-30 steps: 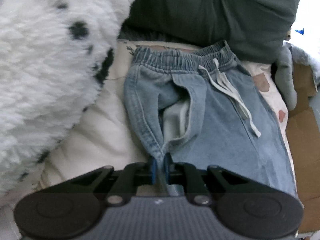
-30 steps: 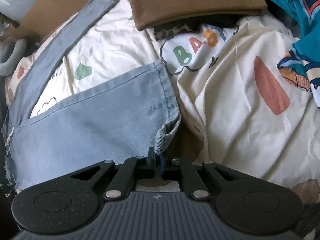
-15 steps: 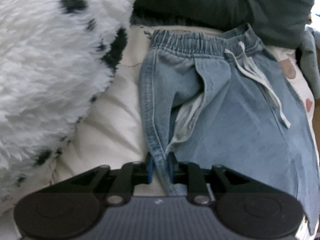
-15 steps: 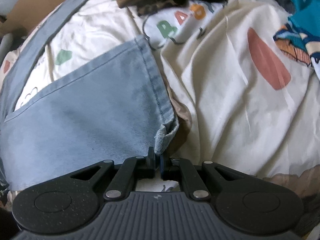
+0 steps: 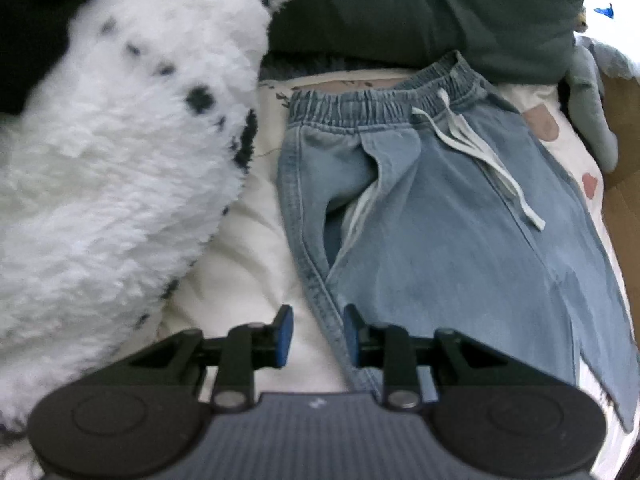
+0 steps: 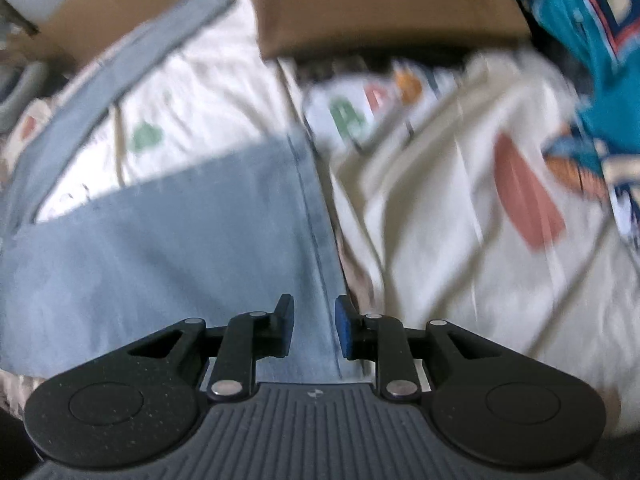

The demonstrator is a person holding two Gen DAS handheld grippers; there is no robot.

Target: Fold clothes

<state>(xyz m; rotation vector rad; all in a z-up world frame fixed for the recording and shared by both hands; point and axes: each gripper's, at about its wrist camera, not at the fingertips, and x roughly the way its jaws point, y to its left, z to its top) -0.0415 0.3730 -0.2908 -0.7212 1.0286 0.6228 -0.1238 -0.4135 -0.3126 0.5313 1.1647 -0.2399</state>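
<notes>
Light blue denim trousers (image 5: 440, 224) with an elastic waistband and a white drawstring (image 5: 480, 156) lie flat on a cream printed sheet (image 5: 244, 264). My left gripper (image 5: 316, 336) hovers over their left side seam, jaws opening, pads clear of the cloth. In the right wrist view one trouser leg (image 6: 168, 248) lies flat, its hem seam running between the fingers. My right gripper (image 6: 312, 328) is opening above that hem, and the pads do not press on it. The second leg (image 6: 120, 60) stretches away to the upper left.
A fluffy white spotted plush (image 5: 112, 176) fills the left side. A dark green garment (image 5: 432, 8) lies beyond the waistband. A folded brown cloth (image 6: 380, 4) and a teal printed garment (image 6: 592, 60) lie at the far side, with cardboard (image 6: 104, 4) at the upper left.
Both grippers have let go of the trousers: the left released the side seam and rose, the right released the hem corner, which now lies flat.
</notes>
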